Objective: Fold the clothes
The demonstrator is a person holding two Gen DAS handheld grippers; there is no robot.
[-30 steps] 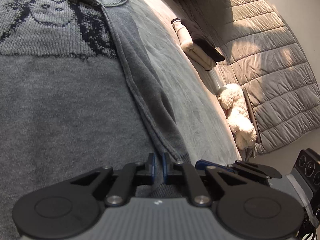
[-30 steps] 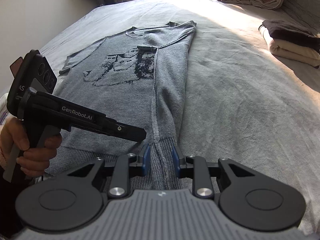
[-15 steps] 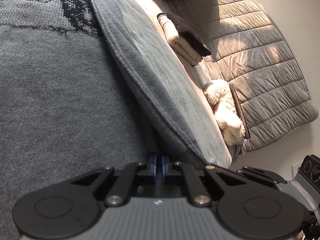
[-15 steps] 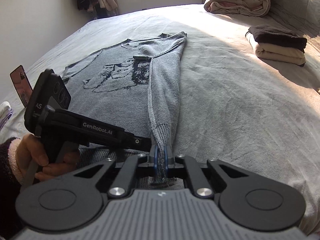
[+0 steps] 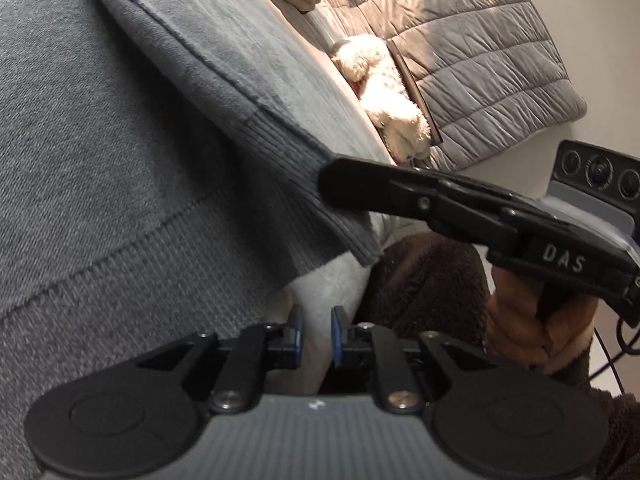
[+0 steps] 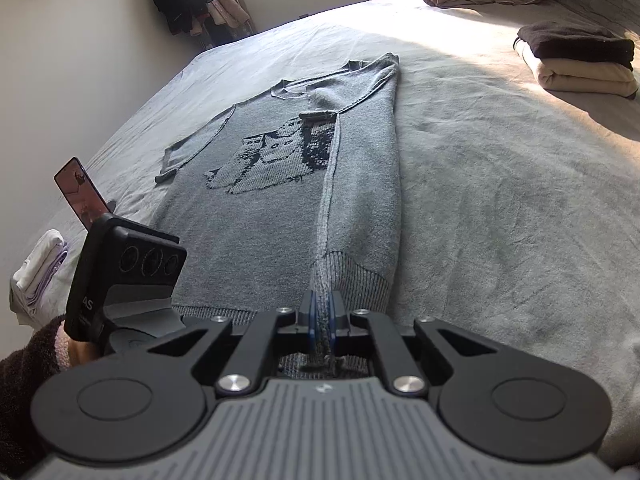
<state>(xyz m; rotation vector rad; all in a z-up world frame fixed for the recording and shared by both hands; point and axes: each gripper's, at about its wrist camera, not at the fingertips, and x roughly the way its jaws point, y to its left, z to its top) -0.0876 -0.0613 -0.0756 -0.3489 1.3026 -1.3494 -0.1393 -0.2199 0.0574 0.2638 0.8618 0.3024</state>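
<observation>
**One Side Folded, More to Go**

In the left wrist view, we see our left gripper (image 5: 316, 334) at the bottom middle. Its blue pads are opening, and nothing is between them. Just white bed cover shows in the gap. The grey sweater (image 5: 100, 152) fills the left side of the frame. Its ribbed bottom edge runs across the middle. At the middle right, the right gripper (image 5: 332, 184) bites the ribbed cuff. A fluffy white toy (image 5: 384, 92) lies at the upper right, by a grey quilt (image 5: 480, 40).

In the right wrist view, we see the right gripper (image 6: 321, 312) at the bottom middle, pinched tight on the ribbed cuff of the folded sleeve. The sweater (image 6: 280, 184) lies flat in the middle of the bed (image 6: 500, 200), with its cat picture facing up. Its right side is already folded in over the body. The short left sleeve, at the middle left, still sticks out. A pile of folded clothes (image 6: 576, 60) waits at the upper right.

We think we are partway done. The left side still needs folding in, and then the sweater needs folding from bottom to top.
</observation>
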